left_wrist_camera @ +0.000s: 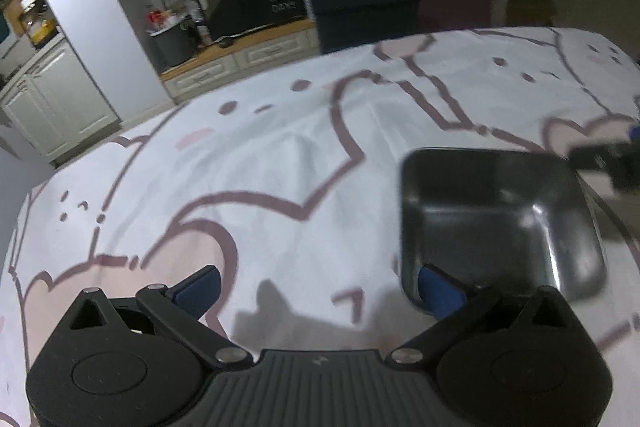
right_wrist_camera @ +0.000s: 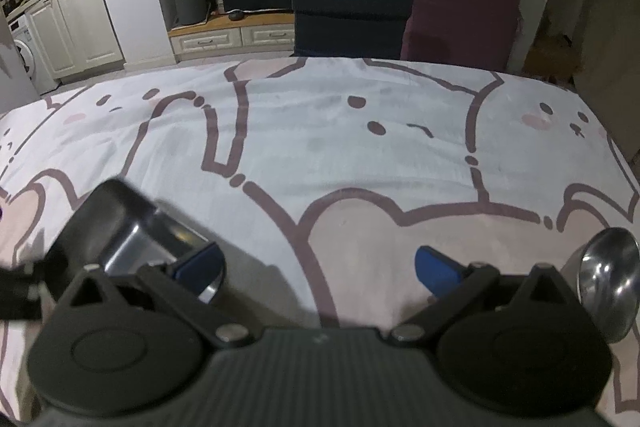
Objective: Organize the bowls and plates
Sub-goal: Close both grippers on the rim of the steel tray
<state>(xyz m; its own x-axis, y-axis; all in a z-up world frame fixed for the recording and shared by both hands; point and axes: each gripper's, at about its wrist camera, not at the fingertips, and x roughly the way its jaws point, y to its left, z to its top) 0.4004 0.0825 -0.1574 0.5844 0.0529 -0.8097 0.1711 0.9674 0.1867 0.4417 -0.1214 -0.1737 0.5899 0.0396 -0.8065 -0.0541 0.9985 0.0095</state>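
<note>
Left wrist view: left gripper [left_wrist_camera: 320, 287] hovering with jaws spread wide, gripping nothing; square metal dish [left_wrist_camera: 496, 223] lying on the tablecloth [left_wrist_camera: 280, 167] at right of frame, right blue pad [left_wrist_camera: 440, 291] overlapping its near rim.

Right wrist view: right gripper [right_wrist_camera: 320, 267] likewise spread, empty; same dish showing lower left, round steel bowl [right_wrist_camera: 612, 283] sitting lower right. Judging left gripper nearer the dish.

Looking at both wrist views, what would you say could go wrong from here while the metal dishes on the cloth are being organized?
1. The left gripper is open with one pad inside the square metal tray; on a glossy wall the grip may slip.
2. The right gripper, also open, is close to that tray, so the two grippers could collide.
3. The round metal bowl sits at the right gripper's side and could be knocked.
4. The wrinkled tablecloth may drag.
</note>
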